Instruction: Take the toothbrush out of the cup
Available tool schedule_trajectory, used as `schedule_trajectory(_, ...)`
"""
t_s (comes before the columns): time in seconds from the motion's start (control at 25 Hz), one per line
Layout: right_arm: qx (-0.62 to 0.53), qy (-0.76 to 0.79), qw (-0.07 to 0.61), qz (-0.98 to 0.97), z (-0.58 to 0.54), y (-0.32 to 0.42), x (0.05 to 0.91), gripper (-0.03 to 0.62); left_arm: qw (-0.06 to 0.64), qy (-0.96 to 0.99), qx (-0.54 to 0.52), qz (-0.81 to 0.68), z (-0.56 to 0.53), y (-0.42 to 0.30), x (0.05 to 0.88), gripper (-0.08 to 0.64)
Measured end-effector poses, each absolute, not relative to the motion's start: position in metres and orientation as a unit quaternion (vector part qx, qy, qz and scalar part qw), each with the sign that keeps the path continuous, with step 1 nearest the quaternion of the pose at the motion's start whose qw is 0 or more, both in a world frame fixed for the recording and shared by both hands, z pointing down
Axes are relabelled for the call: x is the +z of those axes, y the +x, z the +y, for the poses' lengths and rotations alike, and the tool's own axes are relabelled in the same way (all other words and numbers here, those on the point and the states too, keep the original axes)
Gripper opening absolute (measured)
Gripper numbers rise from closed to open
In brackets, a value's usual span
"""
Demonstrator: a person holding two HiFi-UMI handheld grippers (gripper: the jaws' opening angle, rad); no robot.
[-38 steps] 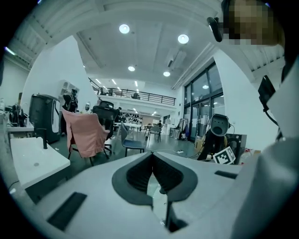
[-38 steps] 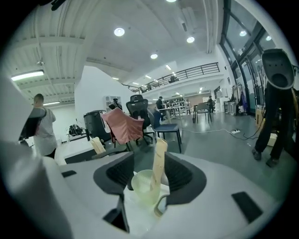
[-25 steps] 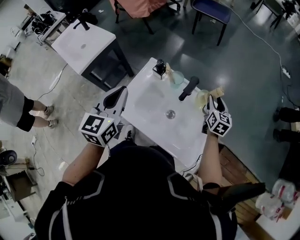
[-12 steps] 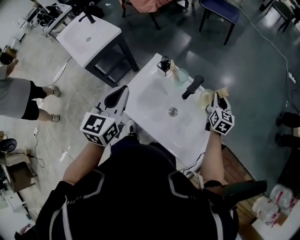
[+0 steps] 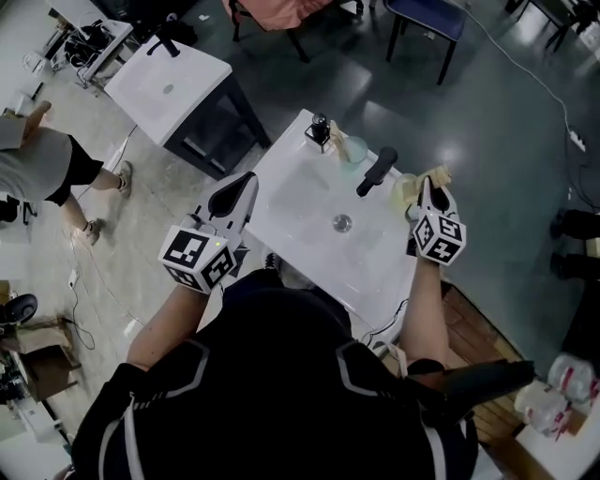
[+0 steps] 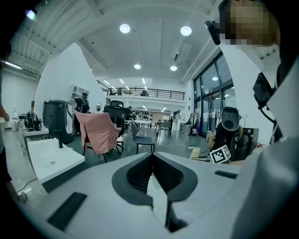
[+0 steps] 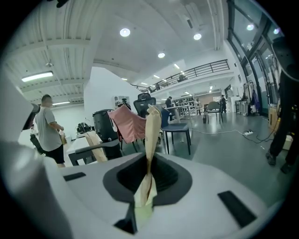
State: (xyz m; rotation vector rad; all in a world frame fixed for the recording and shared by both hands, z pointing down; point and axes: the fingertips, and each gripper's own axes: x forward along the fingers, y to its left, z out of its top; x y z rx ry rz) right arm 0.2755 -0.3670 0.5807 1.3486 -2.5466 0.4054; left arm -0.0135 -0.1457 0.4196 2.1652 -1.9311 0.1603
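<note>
Now right gripper (image 7: 148, 172), jaws just closing, clamps toothbrush (image 7: 151, 133) to lift it from cup (image 5: 404, 196). Left gripper (image 6: 152, 163) idle, jaws together

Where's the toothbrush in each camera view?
Head view: toothbrush right of the sink, at the right gripper's tip.
Left gripper view: not in it.
Right gripper view: centre, upright between jaws that have just been closing on it.
Shared landmark: the pink-draped chair, in all three.

Your white sink (image 5: 291, 206) has a black tap (image 5: 375, 172); either side of the sink, your gripper cubes (image 5: 197, 259) show black-and-white squares; the toothbrush (image 7: 152, 126) is cream, pale green at its lower end
</note>
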Motion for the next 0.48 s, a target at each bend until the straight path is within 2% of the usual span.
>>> schedule_trajectory(0.48,0.121,0.477,0.082,-0.867,-0.338,0.277,0.497,0.031,0.122,0.795,0.059,-0.592,-0.170,0.002,0.421,0.005)
